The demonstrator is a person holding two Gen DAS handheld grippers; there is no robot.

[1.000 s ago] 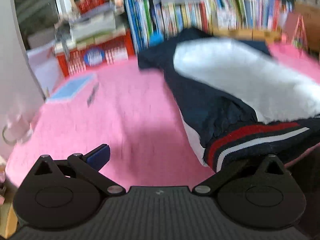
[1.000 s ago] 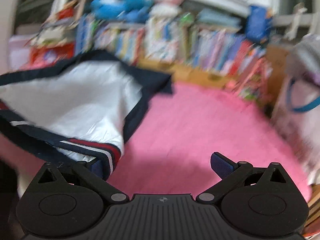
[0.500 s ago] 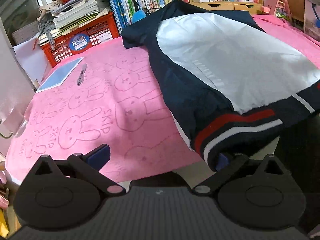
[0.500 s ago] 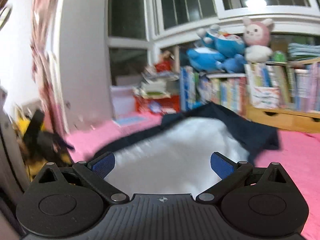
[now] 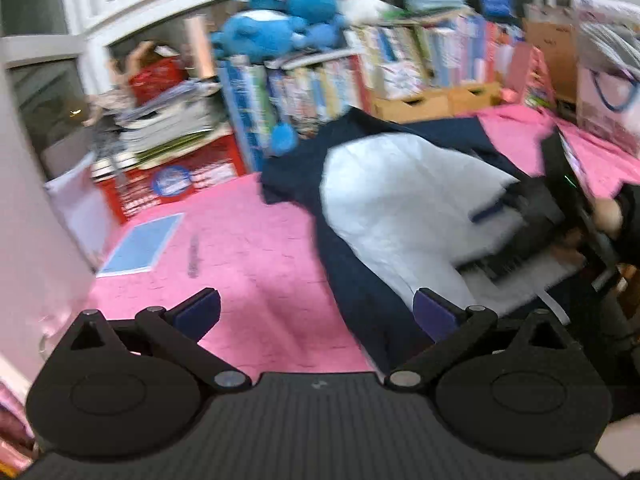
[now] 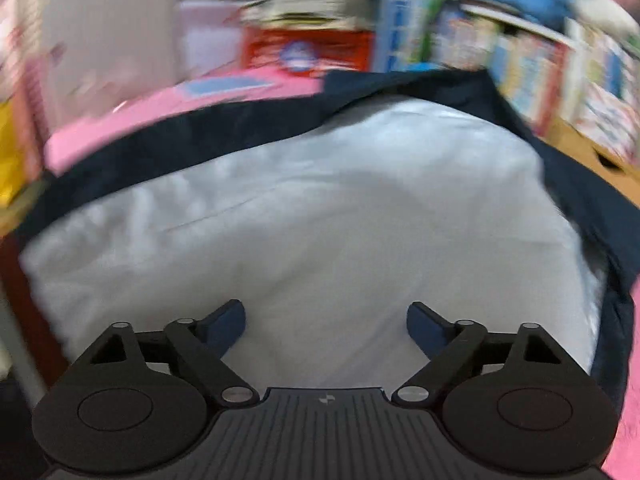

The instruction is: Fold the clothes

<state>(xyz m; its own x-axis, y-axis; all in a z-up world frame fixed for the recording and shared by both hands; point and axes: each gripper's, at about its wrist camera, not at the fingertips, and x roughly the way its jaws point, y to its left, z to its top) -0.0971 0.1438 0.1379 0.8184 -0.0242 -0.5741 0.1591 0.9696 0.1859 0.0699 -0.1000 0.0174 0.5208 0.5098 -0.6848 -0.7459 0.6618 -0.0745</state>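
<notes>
your left gripper (image 5: pixel 316 314) has its jaws wide with nothing between them: the pink rabbit-print cover (image 5: pixel 248 264) fills the gap, and the jacket's (image 5: pixel 400 216) navy side edge lies just at the right-hand jaw, not pinched. your right gripper (image 6: pixel 326 328) also stands open, its jaws wide over the jacket's pale lining (image 6: pixel 320 220), which runs from between the jaws out to both sides; no fabric is caught. its jaws have just been closing a little, with only flat lining below them.

the jacket lies inside-out on the counter, lining up and navy border around it, probably so the body makes a flat panel to fold over. in the left view your right hand (image 5: pixel 608 216) and its gripper reach in over the near right part of the lining, which reads as lining up a grip near the hem, though blur hides the contact. the blue notebook (image 5: pixel 142 246) and the pen (image 5: pixel 194 256) sit well ahead of the left-hand jaw, clear of the cloth.

against the earlier frames, the striped red-and-white hem that lay at your left gripper's right-hand jaw is out of it, and that view now takes in more of the bookshelf (image 5: pixel 360 76) and plush toys (image 5: pixel 280 28). your right gripper's view has swung from the pink cover and window down onto the lining.
</notes>
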